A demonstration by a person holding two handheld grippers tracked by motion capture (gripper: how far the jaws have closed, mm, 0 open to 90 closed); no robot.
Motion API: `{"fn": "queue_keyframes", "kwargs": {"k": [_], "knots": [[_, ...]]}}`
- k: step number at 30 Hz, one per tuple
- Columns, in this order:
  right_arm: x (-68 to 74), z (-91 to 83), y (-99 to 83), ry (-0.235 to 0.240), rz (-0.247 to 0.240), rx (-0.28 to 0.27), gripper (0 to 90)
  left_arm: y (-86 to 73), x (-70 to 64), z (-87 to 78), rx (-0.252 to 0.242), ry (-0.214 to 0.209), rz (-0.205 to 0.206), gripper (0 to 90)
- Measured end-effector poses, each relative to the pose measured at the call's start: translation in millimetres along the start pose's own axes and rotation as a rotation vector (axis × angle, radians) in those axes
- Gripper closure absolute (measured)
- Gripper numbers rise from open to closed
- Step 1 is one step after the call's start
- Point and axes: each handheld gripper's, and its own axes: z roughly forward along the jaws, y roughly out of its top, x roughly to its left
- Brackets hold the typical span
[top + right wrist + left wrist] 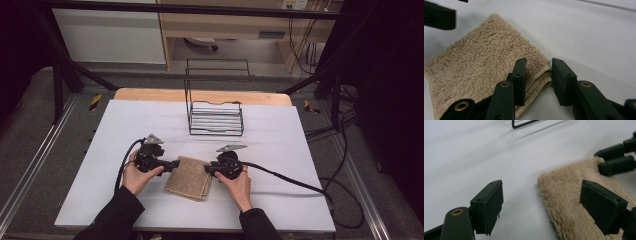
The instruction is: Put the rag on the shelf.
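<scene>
1. Right now the folded beige towel [189, 178] lies flat on the white table [100, 150], just below the middle of the high view, with a gripper at each side of it.
2. Over on the towel's left, the left gripper [541, 205] has its jaws spread wide; in its own view one jaw is over bare table at lower left and the other over the towel at lower right. My worry is that closing from there scoops only the top fold or slides off the pile altogether.
3. At the towel's right corner, the right gripper [538, 81] has its jaws partly apart, straddling the layered edge but not pinching it yet. Several layers show there, so a shallow bite could catch just some of them and let the rest fall open on lifting.
4. Lifting unevenly with two hands would likely undo the fold.
5. Further up the frame stands the black wire rack [216, 117], well apart from the towel; a drooping corner could snag on its wires.
</scene>
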Motion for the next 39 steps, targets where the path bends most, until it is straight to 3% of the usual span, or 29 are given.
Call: {"fn": "queue_keyframes", "kwargs": {"k": [7,19,23,32,39], "knots": [[1.8,-0.6,-1.4,-0.002,0.029,0.003,71.2,1.5,0.2,20.3,0.048,-0.017,0.016,34.2],[0.3,1.0,1.0,0.011,0.061,0.011,77.6,-5.1,2.8,28.8,0.056,-0.067,-0.028,56.1],[0.6,1.2,0.6,0.011,0.059,0.010,78.7,-5.4,-2.8,29.1,0.067,-0.079,-0.009,68.8],[0.8,1.5,0.6,0.021,0.055,0.008,82.6,-5.6,-7.3,27.1,0.058,-0.070,0.012,81.1],[0.2,1.6,0.8,0.027,0.047,0.007,83.3,-7.2,-6.8,27.9,0.063,-0.071,0.030,81.8]]}}
